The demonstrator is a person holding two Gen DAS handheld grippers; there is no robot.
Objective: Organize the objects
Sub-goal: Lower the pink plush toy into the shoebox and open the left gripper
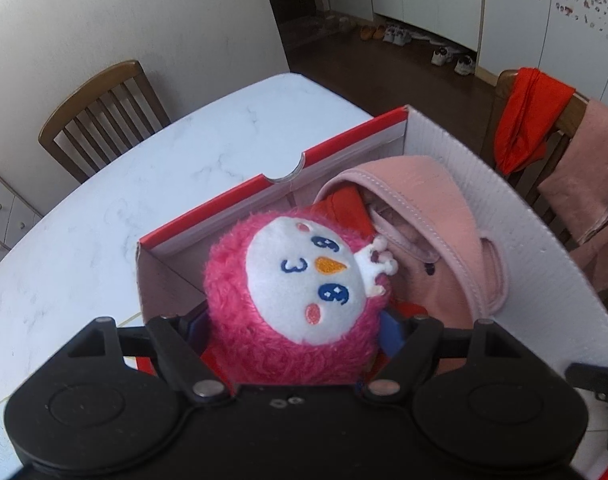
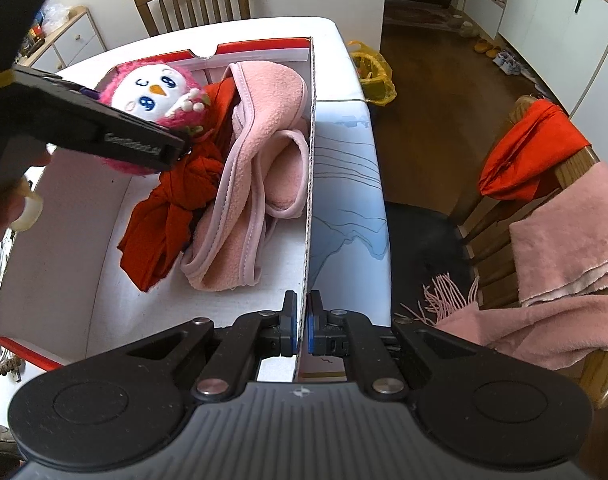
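Placing step in hand: the left gripper (image 1: pixel 296 332) grasps the fluffy pink plush bird (image 1: pixel 300 292) over the white-and-red cardboard box (image 2: pixel 309 184), whose wall at six o'clock the right gripper (image 2: pixel 302 324) clamps; next, judged, lower and release beside the pink fleece garment (image 2: pixel 260 168).

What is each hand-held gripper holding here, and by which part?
Left hand-held gripper: the pink plush toy, gripped across its fuzzy body below the face. Right hand-held gripper: pinching the box side wall's top edge.
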